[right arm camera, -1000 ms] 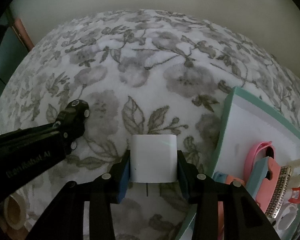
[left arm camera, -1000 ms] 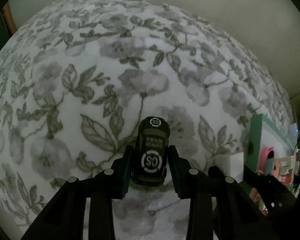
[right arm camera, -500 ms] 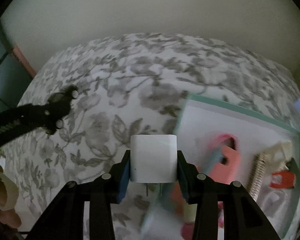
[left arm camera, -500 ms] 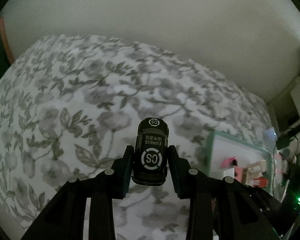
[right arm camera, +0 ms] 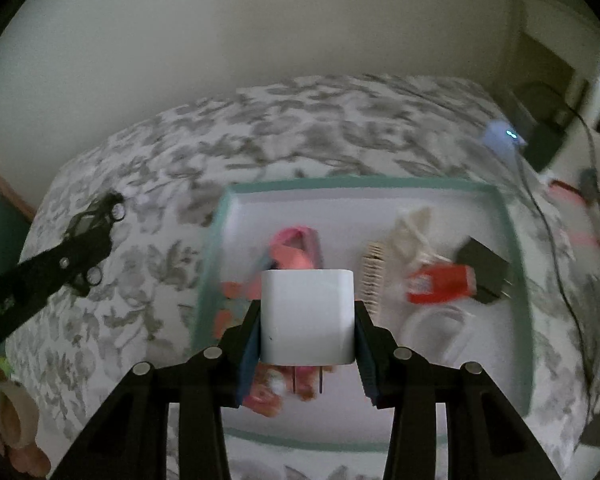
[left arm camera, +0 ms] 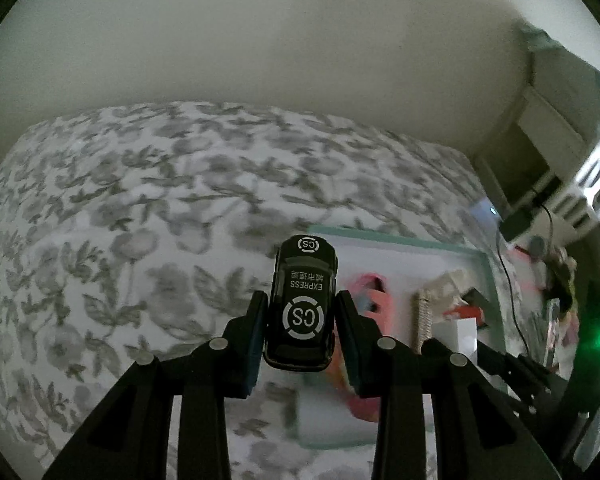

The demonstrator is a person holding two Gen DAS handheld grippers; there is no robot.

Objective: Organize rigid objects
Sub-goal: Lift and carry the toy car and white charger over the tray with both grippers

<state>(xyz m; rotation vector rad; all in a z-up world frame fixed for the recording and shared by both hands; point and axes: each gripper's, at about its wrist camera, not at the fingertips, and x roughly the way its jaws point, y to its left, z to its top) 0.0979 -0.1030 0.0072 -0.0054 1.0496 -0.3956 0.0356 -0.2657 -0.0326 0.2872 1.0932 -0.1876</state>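
Observation:
My left gripper (left arm camera: 302,334) is shut on a black toy car (left arm camera: 303,304) marked "CS EXPRESS", held in the air above the floral bedspread, left of the tray. My right gripper (right arm camera: 307,338) is shut on a white plug adapter (right arm camera: 307,316), prongs pointing down, held above the teal-rimmed white tray (right arm camera: 512,236). The tray also shows in the left wrist view (left arm camera: 486,268). The left gripper with the car shows at the left of the right wrist view (right arm camera: 100,216).
The tray holds a pink clip (right arm camera: 296,246), a beige comb (right arm camera: 374,276), a red item (right arm camera: 440,284), a black adapter (right arm camera: 486,270) and a white ring (right arm camera: 440,328). A cable (right arm camera: 548,220) and a lit device (right arm camera: 500,134) lie at the right. A wall stands behind the bed.
Both grippers have risen and swung right. The right one, with the adapter, went from beside the tray to over it. The left one, with the car, came nearer the tray.

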